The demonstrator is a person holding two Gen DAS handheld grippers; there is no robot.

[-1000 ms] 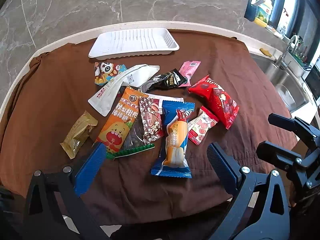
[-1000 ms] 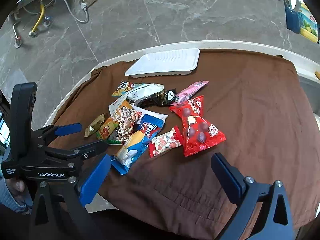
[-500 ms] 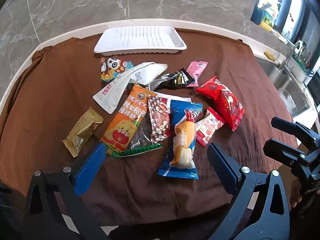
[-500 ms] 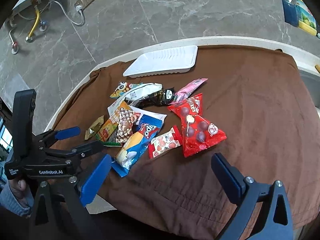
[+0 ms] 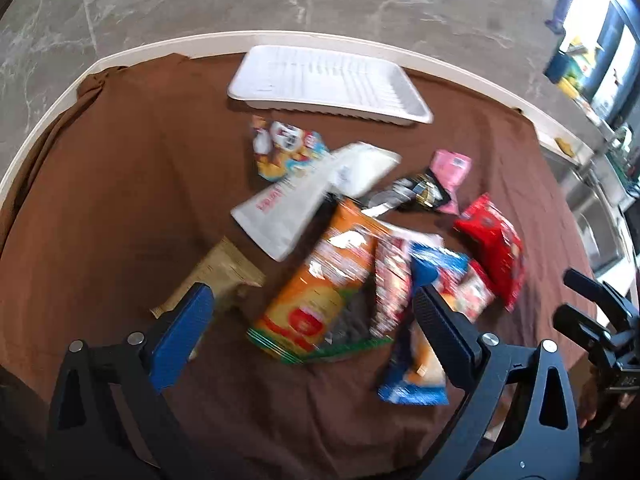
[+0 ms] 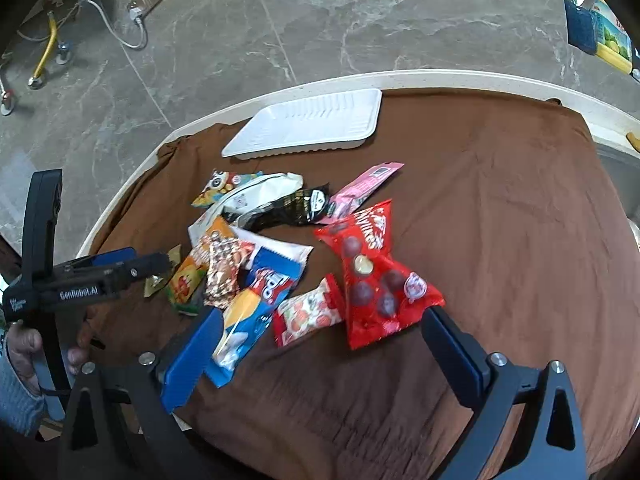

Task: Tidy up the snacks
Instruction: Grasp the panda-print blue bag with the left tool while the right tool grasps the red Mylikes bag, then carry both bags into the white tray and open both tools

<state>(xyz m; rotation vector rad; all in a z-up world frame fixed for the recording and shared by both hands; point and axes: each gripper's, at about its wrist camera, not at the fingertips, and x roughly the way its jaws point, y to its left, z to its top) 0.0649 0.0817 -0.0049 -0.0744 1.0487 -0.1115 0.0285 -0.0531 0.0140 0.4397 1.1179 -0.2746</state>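
Grey marble floor (image 6: 320, 20); brown-clothed table (image 6: 500, 200); bright windows (image 5: 612, 52).

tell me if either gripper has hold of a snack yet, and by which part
Nothing is held. The left gripper and right gripper are both open above the snacks, which all lie on the cloth.

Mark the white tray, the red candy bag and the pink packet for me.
white tray (image 6: 308, 124), right wrist view, on its ribbed floor.
red candy bag (image 6: 374, 280), right wrist view, on its middle.
pink packet (image 6: 366, 188), right wrist view, mid-wrapper.
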